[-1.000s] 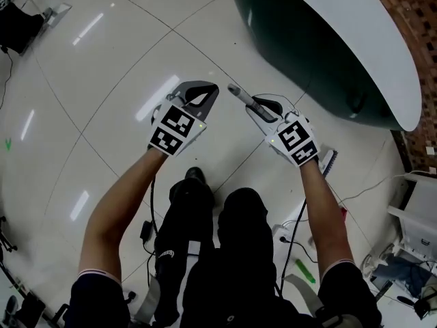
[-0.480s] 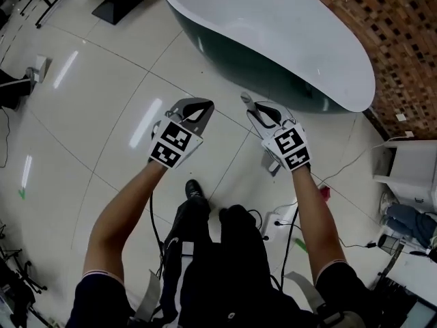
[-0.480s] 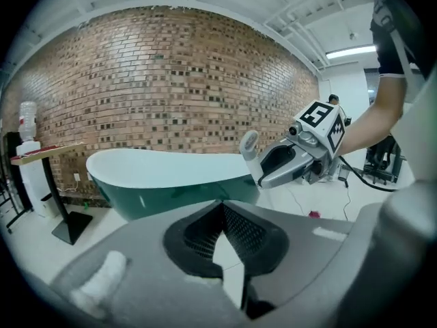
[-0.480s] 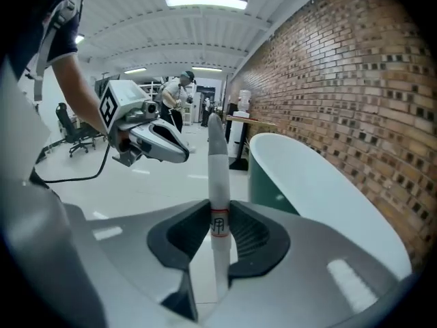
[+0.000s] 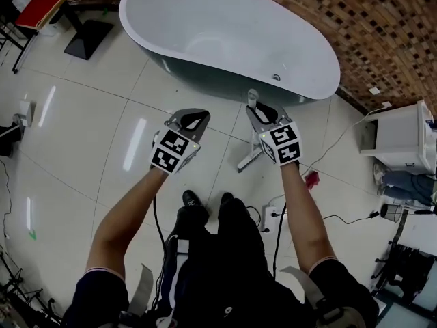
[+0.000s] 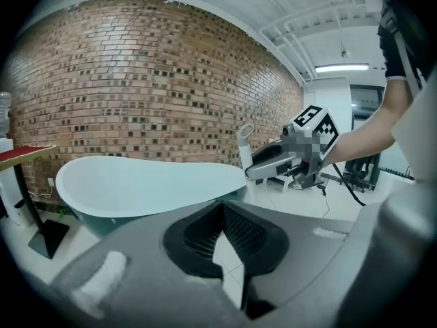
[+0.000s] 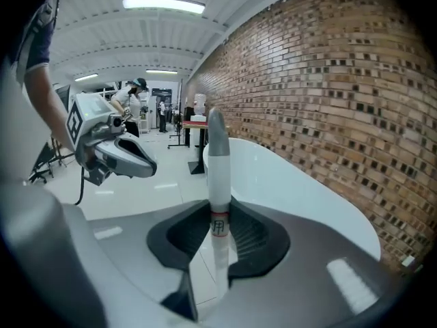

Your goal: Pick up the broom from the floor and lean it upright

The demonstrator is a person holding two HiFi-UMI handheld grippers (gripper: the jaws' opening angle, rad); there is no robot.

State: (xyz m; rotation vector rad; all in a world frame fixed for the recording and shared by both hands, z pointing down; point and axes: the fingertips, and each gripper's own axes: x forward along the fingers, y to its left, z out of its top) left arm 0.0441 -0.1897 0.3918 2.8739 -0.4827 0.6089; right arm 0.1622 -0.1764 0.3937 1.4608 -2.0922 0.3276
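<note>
The right hand-held gripper (image 7: 218,214) clamps the broom handle (image 7: 218,159). Only the head view shows the broom head (image 5: 247,159) beneath it. The left hand-held gripper (image 6: 222,205) is closed and empty.

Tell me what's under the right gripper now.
The broom is clamped in the right gripper. Below it, the broom head shows over the tiled floor. The gripper covers the handle's middle stretch. Whether the head touches the floor cannot be told.
</note>
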